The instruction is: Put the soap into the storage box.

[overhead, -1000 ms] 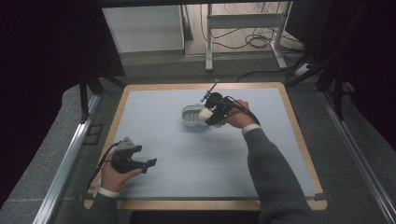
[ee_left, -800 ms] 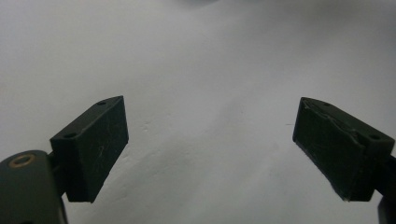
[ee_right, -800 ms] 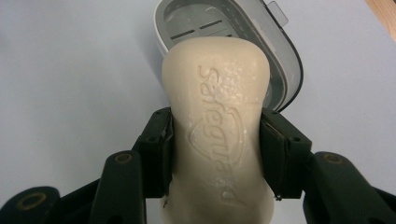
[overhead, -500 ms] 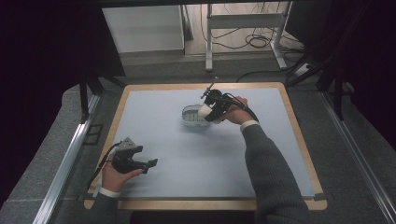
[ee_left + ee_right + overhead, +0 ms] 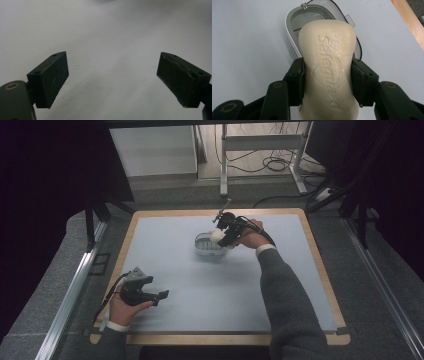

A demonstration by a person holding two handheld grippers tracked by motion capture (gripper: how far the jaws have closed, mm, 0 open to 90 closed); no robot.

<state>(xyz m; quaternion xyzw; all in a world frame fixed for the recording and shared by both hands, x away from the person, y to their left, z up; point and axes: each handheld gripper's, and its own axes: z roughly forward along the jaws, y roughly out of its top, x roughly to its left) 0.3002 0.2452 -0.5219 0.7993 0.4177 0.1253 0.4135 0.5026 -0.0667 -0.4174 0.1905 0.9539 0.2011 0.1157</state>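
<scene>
A cream bar of soap is pinched across its middle by the right hand-held gripper, both jaws pressed flat against its sides. It's held just above a white soap dish that sits on the pale blue bench, towards the far side. From the high view the bar is seen over the dish's right end, not set down in it yet as far as can be told.

The left hand-held gripper is parked near the front-left corner, jaws spread wide with nothing between them.

What could go wrong, probably: soap is slick, so the bar could be squeezed out forward if the grip is tightened, or dropped short onto the dish's rim. The dish looks light and isn't being steadied by anything, so it could get shoved or tipped if the bar is lowered off-centre.

"Safeguard" can be read, stamped into the bar's top face above a shield logo.
</scene>
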